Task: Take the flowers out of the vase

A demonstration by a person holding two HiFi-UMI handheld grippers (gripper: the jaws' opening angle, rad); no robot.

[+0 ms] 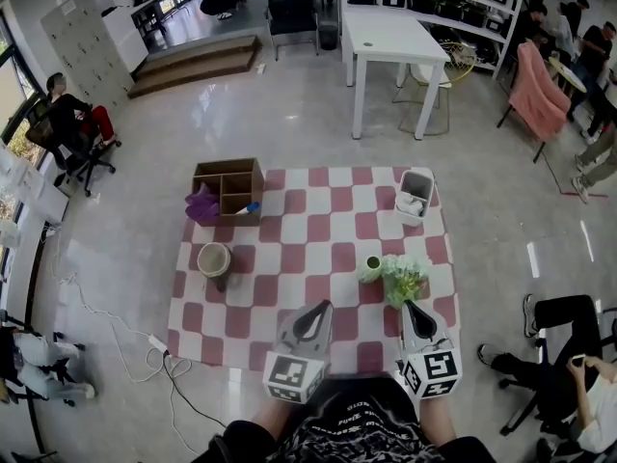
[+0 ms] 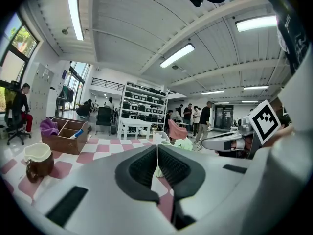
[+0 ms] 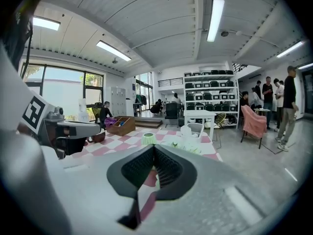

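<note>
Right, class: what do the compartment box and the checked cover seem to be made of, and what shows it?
Compartment box: probably wood, matt brown, thin flat dividers. Checked cover: cloth or vinyl, pink-and-white squares, lying flat; texture too small to tell.

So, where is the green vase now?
In the head view the green vase stands right of centre on the checkered cloth, with the flowers just to its right.
</note>
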